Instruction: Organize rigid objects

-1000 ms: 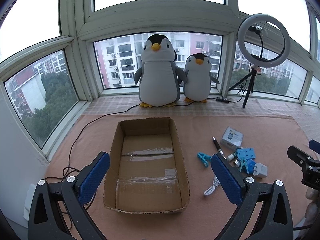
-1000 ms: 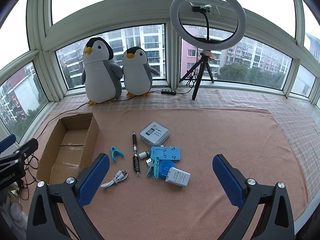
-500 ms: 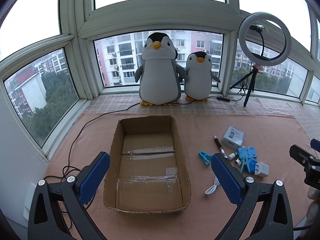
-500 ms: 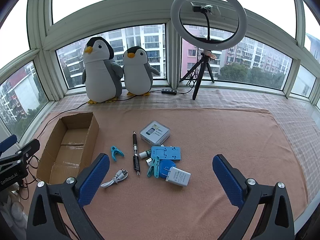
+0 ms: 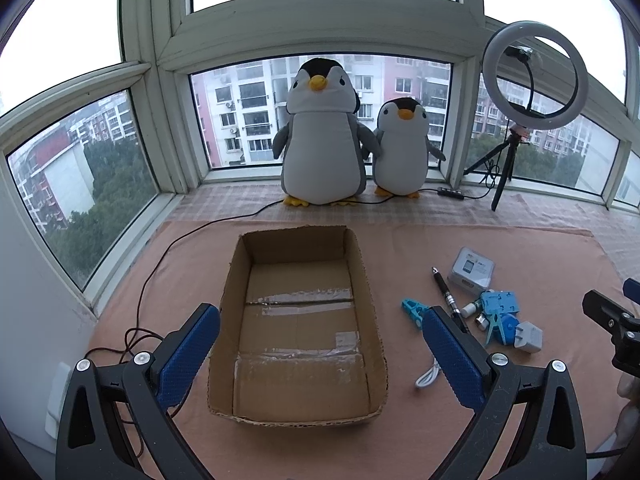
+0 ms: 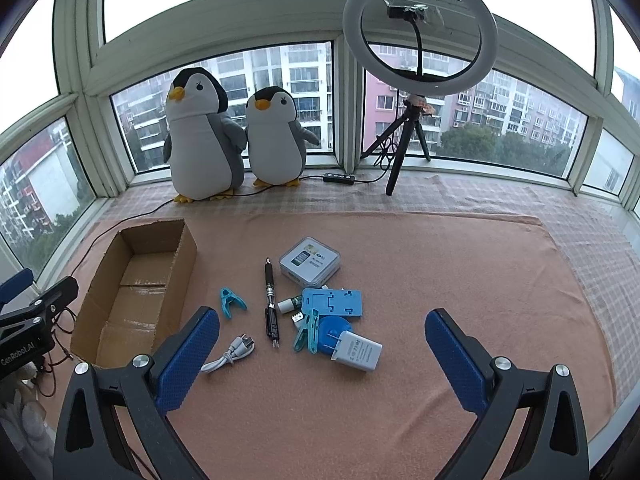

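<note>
Little has shifted: both grippers, left (image 5: 320, 354) and right (image 6: 322, 354), still hover spread and empty. Box (image 5: 298, 414) empty, clutter (image 6: 320, 312) untouched to its right; sorting not begun.

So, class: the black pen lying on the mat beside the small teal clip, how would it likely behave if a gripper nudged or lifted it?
The black pen is a slim, round barrel lying flat on the mat, so a sideways nudge would probably roll it. It looks rigid, so it should lift without drooping. Its smooth, narrow body might swivel if gripped near one end.
</note>
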